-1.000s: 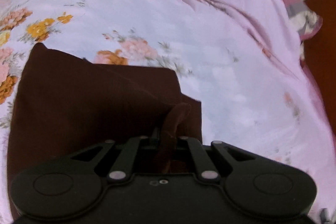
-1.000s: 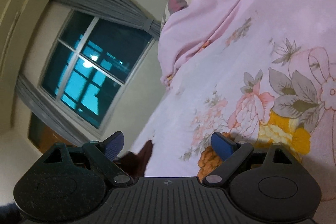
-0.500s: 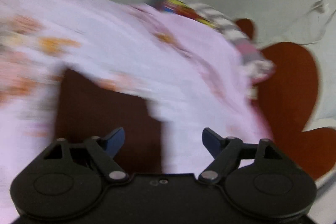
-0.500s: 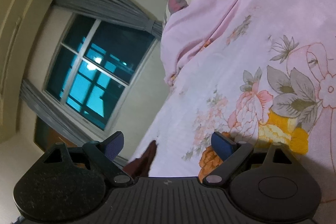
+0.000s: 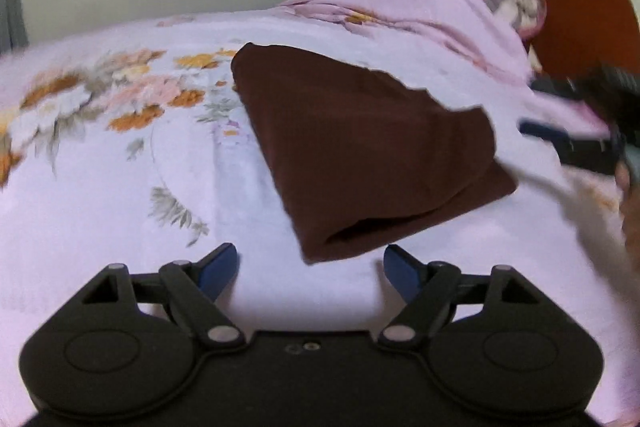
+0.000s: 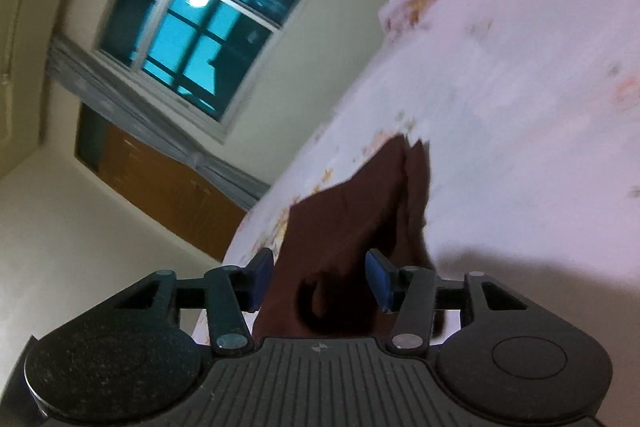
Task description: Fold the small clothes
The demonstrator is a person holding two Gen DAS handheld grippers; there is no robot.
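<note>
Dark maroon folded cloth lying flat on the pink floral bedsheet, probably set there to keep its folds. Left gripper just short of the cloth's near edge, fingers spread, holding nothing. Right gripper at the cloth's right end, fingers apart around a bunched corner, not visibly pinching, likely for another fold.

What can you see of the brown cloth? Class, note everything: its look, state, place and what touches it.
The brown cloth is dark, plain and soft-looking, folded into a rough wedge of layers, with an open fold at its near edge. It lies on the pink floral sheet. The left gripper is open just short of that edge, not touching it. In the right wrist view the cloth bunches between the open fingers of the right gripper; contact is unclear.
</note>
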